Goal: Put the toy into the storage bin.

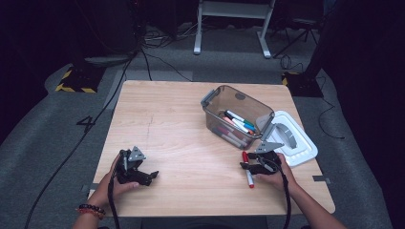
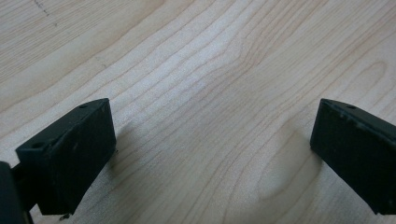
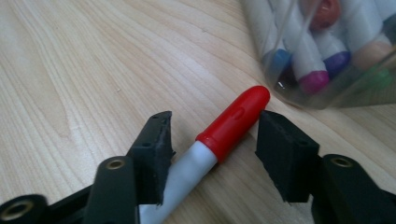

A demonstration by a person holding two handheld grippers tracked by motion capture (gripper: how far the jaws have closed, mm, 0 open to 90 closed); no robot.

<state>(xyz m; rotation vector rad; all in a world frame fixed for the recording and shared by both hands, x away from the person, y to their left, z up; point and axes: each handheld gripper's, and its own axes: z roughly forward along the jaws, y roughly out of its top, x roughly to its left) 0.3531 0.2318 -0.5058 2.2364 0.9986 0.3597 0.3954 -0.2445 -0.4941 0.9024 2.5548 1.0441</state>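
Right gripper [image 3: 212, 140] low on wooden table [image 1: 181, 119], jaws partly closed around red-capped marker [image 3: 219, 133], one pad touching cap, grip not firm. Left gripper [image 2: 212, 154] wide open, nothing inside. Farther back: clear bin [image 1: 236, 117] with markers, white lid [image 1: 298, 140] beside.

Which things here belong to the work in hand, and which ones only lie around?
In the job:
- red-capped marker, lying between the jaws of the right gripper
- clear bin with markers inside

Lying about:
- white lid beside the bin
- left gripper, open over bare table
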